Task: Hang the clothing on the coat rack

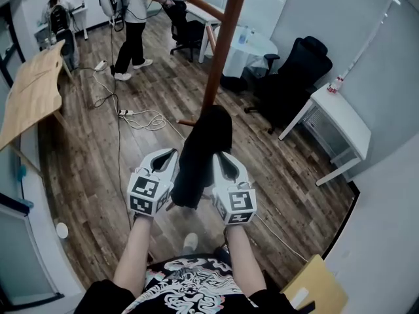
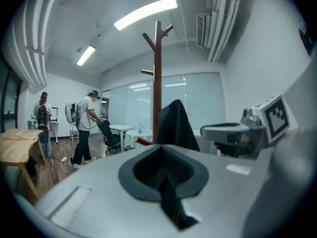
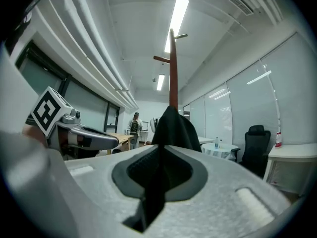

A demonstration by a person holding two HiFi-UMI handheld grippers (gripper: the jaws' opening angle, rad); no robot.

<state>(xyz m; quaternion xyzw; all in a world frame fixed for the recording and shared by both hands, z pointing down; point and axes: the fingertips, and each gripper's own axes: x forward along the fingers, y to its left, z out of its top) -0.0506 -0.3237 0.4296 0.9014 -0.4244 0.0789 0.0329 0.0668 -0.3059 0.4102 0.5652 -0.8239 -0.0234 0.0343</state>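
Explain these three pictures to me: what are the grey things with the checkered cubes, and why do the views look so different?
There is no robot here. A person holds a hand-operated clamp, called a gripper, in each hand. The top-down picture comes from a camera on the person's head. It shows the left gripper and the right gripper, each with a marker cube. The other two pictures come from cameras riding on the grippers, each looking along its own jaws. Both grippers are shut on a black garment, which hangs in front of the brown coat rack. The rack stands on the wooden floor. I cannot tell whether the garment already sits on a peg. Further off are a black office chair and a white desk.
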